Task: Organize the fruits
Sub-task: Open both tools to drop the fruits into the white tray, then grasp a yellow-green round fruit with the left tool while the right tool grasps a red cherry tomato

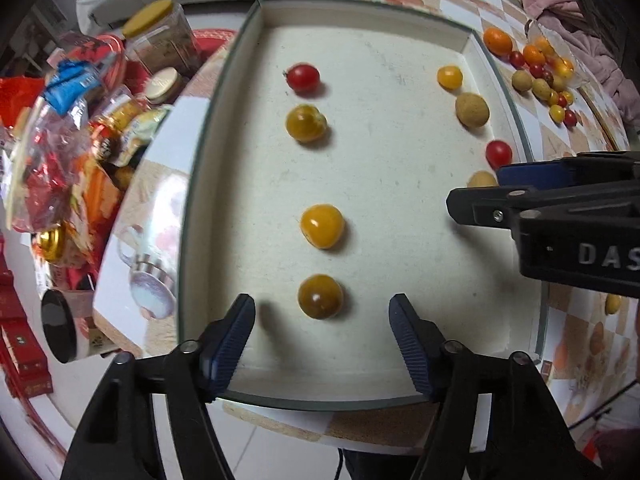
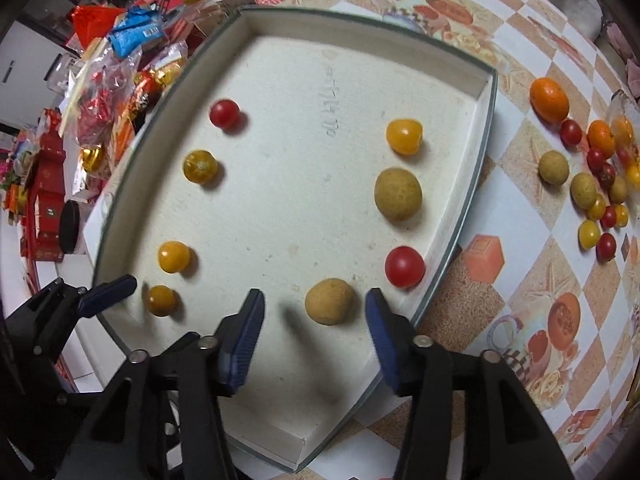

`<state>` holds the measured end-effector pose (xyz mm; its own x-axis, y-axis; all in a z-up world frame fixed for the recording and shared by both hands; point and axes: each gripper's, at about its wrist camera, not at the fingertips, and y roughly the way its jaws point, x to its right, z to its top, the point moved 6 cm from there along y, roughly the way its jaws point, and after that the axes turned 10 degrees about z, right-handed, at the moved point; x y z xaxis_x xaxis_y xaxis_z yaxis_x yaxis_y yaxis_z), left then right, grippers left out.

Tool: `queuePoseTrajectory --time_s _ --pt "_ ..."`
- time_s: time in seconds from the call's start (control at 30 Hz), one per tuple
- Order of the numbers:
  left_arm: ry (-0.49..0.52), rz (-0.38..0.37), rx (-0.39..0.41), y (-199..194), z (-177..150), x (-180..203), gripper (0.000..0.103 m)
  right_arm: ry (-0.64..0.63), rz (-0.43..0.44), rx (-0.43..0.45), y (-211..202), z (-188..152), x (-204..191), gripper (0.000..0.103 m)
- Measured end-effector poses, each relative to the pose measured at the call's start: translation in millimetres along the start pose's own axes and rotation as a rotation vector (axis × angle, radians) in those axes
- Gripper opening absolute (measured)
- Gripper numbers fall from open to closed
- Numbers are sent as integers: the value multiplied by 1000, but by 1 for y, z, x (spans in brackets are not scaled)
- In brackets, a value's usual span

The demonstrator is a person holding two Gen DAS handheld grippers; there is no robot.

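A white shallow tray (image 1: 360, 384) (image 2: 280, 32) holds two columns of small fruits. The left column has a red tomato (image 1: 303, 77), a dark yellow fruit (image 1: 306, 123), a yellow tomato (image 1: 322, 226) and a brownish yellow one (image 1: 320, 296). The right column has a yellow tomato (image 2: 404, 136), a tan longan (image 2: 397, 193), a red tomato (image 2: 404, 266) and a second longan (image 2: 329, 301). My left gripper (image 1: 322, 334) is open and empty just short of the brownish yellow fruit. My right gripper (image 2: 315, 316) is open around the second longan, not touching it.
A pile of loose fruits (image 2: 592, 184) lies on the patterned tablecloth (image 2: 500, 300) right of the tray, with a small orange (image 2: 549, 99). Snack bags and jars (image 1: 80, 120) crowd the left side. A black-lidded container (image 1: 60, 330) stands near the left edge.
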<state>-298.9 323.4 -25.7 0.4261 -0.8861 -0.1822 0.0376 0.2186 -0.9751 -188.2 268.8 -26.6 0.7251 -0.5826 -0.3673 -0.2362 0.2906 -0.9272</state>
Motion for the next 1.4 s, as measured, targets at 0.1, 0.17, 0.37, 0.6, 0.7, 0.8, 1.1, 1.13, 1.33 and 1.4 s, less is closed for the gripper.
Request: queuePoseTrajectory --time_s 0.1,0.17,0.37,0.6,0.7,0.8,1.1,1.13,1.33,1.4 --pt "2 -5 -17 1 1 0 70 5 7 58 -17 4 0 81" --pt "6 5 -20 1 3 0 70 25 18 88 -29 6 4 81" --pt "29 4 1 -8 16 7 70 124 -5 152 -56 -1 36 83" --pt "113 -32 60 -27 46 46 70 301 -49 187 -81 -35 104 83" --pt "154 -51 89 -40 60 70 70 363 -68 197 -89 -48 132 83" --pt "190 -78 121 -52 78 95 70 417 -89 207 -96 -59 157 83" --pt "245 -122 183 -57 141 164 70 481 -133 233 -106 -60 213 83" --pt "252 -113 183 -53 146 171 70 478 -135 233 -106 -58 216 83" --pt "268 -79 170 -26 173 196 70 435 -133 229 -99 -41 230 65" --pt "271 -67 160 -17 179 200 70 419 -129 226 -95 -35 234 61"
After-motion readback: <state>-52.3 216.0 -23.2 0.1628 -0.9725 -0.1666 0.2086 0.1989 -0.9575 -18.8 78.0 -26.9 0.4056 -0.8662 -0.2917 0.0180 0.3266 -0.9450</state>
